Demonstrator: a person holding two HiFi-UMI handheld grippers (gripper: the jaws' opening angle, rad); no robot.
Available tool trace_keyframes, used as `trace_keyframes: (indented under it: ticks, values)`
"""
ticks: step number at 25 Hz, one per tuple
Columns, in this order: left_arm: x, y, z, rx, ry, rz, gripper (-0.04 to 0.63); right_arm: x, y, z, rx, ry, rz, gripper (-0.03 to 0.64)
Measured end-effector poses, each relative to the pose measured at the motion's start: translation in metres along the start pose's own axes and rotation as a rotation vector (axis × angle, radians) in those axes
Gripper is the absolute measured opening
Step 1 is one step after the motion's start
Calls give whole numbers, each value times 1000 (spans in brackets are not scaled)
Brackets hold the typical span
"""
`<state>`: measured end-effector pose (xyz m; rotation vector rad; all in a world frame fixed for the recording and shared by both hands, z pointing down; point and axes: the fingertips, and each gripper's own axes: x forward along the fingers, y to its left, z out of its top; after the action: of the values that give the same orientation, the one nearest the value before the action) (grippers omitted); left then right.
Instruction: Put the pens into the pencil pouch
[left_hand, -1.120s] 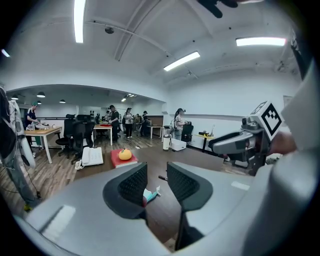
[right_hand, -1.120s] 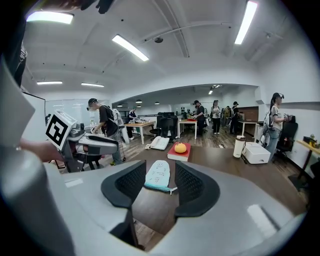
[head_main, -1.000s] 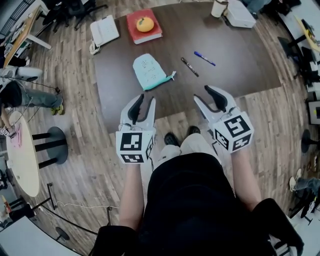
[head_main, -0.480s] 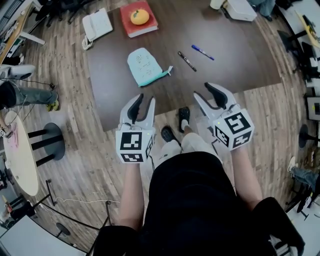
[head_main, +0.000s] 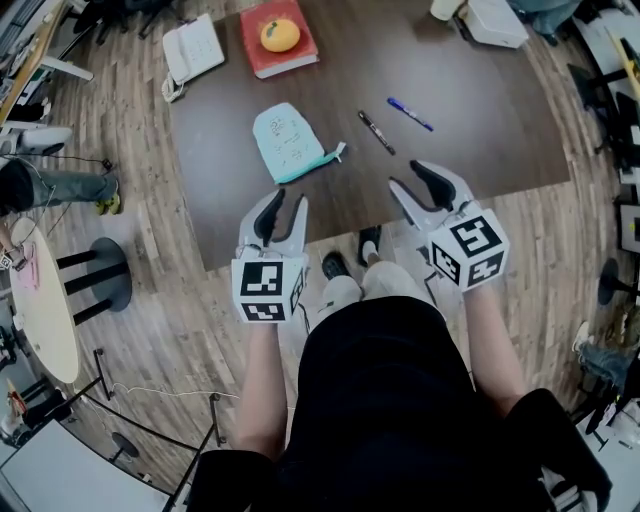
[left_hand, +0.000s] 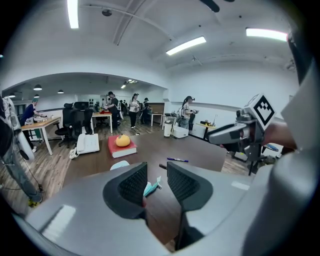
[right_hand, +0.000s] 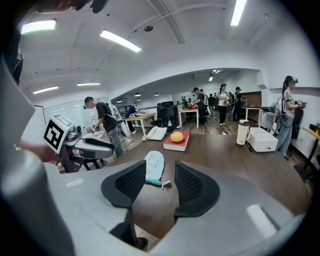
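Observation:
A pale teal pencil pouch (head_main: 285, 142) lies flat on the dark brown table (head_main: 470, 130), its zipper pull towards the right. A black pen (head_main: 377, 132) and a blue pen (head_main: 410, 114) lie to its right, apart from each other. My left gripper (head_main: 283, 212) hovers open over the table's near edge, just short of the pouch (left_hand: 150, 188). My right gripper (head_main: 425, 190) is open too, near the edge below the pens, with the pouch (right_hand: 154, 167) ahead of its jaws. Nothing is between either pair of jaws.
A red book (head_main: 278, 38) with an orange on it sits at the far side. A white desk phone (head_main: 193, 48) lies left of the book. A white box (head_main: 497, 20) and a cup (head_main: 447, 8) are at the far right. People and desks fill the room behind.
Both grippers have edged forward and slightly down towards the table's near edge. The person has stepped closer. Pens and pouch have not moved on the table.

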<state>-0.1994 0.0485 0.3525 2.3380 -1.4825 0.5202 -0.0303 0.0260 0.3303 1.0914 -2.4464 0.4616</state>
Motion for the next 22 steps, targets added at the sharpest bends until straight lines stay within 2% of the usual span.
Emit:
trace_keyframes:
  ticks: [13, 22]
  values:
    - [57, 18, 6, 6, 81, 86, 121, 53, -62, -10, -7, 84, 100, 163]
    - [84, 15, -1, 15, 130, 140, 124, 71, -88, -15, -5, 105, 162, 163]
